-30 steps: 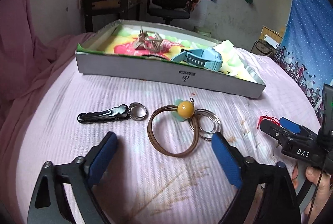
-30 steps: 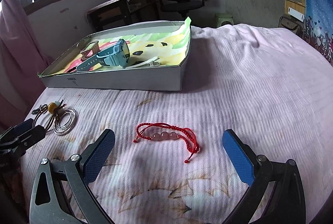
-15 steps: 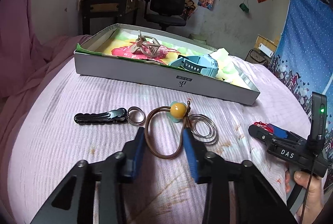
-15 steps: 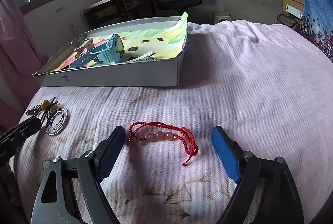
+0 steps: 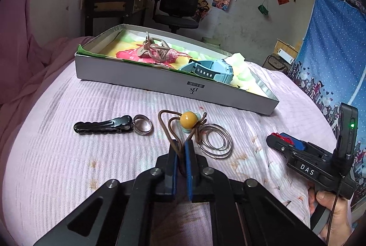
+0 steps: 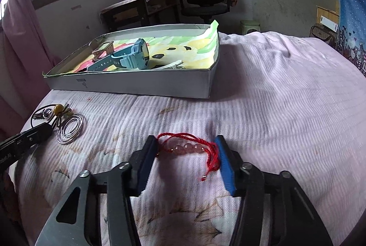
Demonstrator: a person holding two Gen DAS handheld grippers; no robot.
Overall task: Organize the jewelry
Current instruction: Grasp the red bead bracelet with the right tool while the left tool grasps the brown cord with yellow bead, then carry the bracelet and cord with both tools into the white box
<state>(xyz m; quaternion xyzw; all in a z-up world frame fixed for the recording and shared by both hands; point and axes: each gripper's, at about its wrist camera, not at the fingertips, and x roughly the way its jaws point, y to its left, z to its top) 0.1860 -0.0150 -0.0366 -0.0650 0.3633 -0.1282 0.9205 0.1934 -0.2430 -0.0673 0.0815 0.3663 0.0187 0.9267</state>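
- Bed with pink bedspread [image 6: 263, 90] carries everything; box [image 5: 160, 83] sits toward its far edge.
- Done: blue watch [image 5: 212, 71] and beige claw clip [image 5: 154, 49] already in the box.
- Left gripper [image 5: 180, 155] has just closed, clenched on the brown hair tie [image 5: 173, 129], which is on the bedspread in front of the box.
- Right gripper [image 6: 186, 151] jaws have been closing around the red bracelet [image 6: 189, 146] near the bed's near edge; pads at its ends, firm grip unclear.
- Left to do: black clip [image 5: 103, 127], ring [image 5: 142, 126], wire hoops [image 5: 216, 143] untouched.
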